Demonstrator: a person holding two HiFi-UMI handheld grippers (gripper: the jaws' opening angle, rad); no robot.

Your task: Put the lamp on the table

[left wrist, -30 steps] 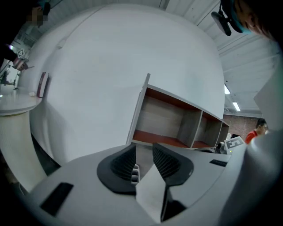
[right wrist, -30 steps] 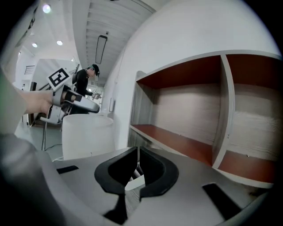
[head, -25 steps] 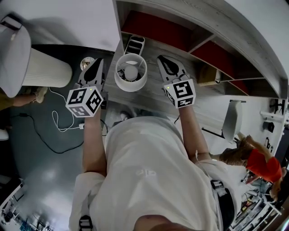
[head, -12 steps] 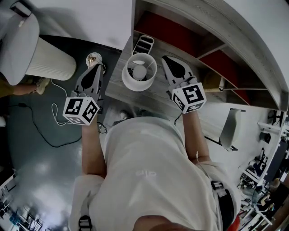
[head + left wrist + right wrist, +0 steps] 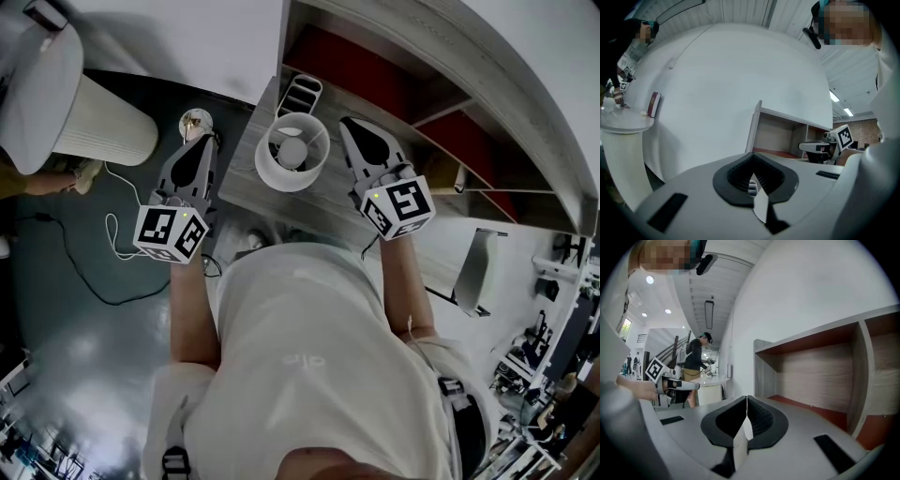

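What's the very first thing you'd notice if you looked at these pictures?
The round white lamp catches the eye first, seen from above with its bulb showing inside the shade, in the middle on the grey table. The left tool and right tool are on either side of it, both shut and empty, each carrying a cube with black-and-white squares. Behind the lamp, the shelf with its red inside stands out too.

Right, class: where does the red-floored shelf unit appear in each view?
Head view: shelf unit, upper right.
Left gripper view: shelf unit, right of centre.
Right gripper view: shelf unit, right half.
Shared landmark: the white wall it stands against.
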